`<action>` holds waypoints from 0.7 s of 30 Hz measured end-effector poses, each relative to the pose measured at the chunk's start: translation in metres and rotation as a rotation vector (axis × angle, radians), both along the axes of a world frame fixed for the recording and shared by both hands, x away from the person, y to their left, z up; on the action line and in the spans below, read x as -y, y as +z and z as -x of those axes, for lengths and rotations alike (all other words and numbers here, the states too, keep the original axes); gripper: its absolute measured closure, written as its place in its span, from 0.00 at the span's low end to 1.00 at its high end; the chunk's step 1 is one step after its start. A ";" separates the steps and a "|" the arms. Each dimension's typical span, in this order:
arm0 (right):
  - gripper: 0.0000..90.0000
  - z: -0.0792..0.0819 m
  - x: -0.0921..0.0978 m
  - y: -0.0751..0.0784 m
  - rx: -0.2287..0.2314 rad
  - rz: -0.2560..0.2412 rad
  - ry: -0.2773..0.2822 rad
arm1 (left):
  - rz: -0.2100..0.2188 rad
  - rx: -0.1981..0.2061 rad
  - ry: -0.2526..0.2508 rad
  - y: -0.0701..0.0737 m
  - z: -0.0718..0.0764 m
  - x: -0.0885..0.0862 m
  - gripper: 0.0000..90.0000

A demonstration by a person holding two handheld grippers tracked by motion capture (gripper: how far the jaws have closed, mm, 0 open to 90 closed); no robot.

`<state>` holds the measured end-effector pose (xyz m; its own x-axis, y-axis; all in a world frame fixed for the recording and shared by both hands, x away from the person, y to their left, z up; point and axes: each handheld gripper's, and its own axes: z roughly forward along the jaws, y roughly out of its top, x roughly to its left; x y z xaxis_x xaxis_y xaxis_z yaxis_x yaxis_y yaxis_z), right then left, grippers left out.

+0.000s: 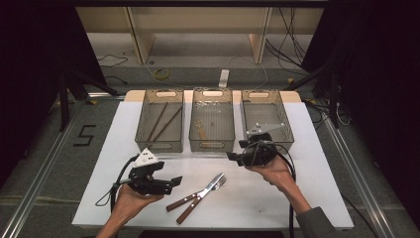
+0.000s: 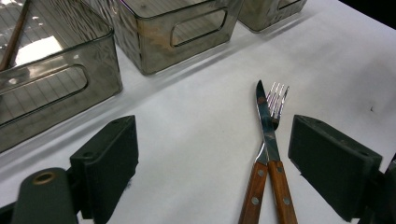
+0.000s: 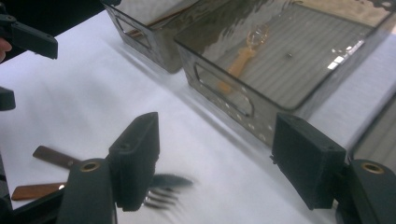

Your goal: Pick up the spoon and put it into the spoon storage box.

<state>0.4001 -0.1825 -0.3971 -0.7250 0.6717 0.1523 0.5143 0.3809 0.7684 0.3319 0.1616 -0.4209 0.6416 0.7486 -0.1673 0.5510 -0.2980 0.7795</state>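
Note:
A knife (image 1: 190, 212) and a fork (image 1: 219, 182), both with wooden handles, lie crossed on the white table (image 1: 119, 163) near its front edge. My left gripper (image 1: 174, 182) is open just left of them and points at them. In the left gripper view the knife (image 2: 265, 126) and fork (image 2: 279, 98) lie between its spread jaws, nearer the right one, with the left gripper (image 2: 219, 156) holding nothing. My right gripper (image 1: 231, 156) hovers open above and right of the cutlery. In the right gripper view the fork tines (image 3: 158, 199) show blurred beside the left jaw of the right gripper (image 3: 222, 158).
Three clear bins stand in a row at the back. The left bin (image 1: 159, 145) holds two brown sticks (image 1: 166, 124), the middle bin (image 1: 212, 145) a wooden-handled utensil (image 1: 200, 130), and the right bin (image 1: 286, 134) sits behind the right gripper. Cables trail from both grippers.

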 end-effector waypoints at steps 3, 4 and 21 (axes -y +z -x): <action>0.37 0.007 0.010 -0.006 0.013 -0.008 -0.016 | -0.009 -0.012 -0.008 0.000 -0.001 0.001 0.17; 0.37 0.009 0.013 -0.008 0.016 -0.009 -0.017 | -0.016 -0.018 -0.011 -0.001 -0.003 0.001 0.17; 0.33 0.039 0.046 -0.027 0.024 -0.055 -0.053 | -0.106 -0.102 -0.115 0.002 0.003 0.023 0.18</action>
<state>0.3609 -0.2287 -0.4240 -0.6928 0.7000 0.1733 0.5137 0.3105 0.7998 0.3286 0.1382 -0.4189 0.7078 0.6880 -0.1602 0.5833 -0.4413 0.6819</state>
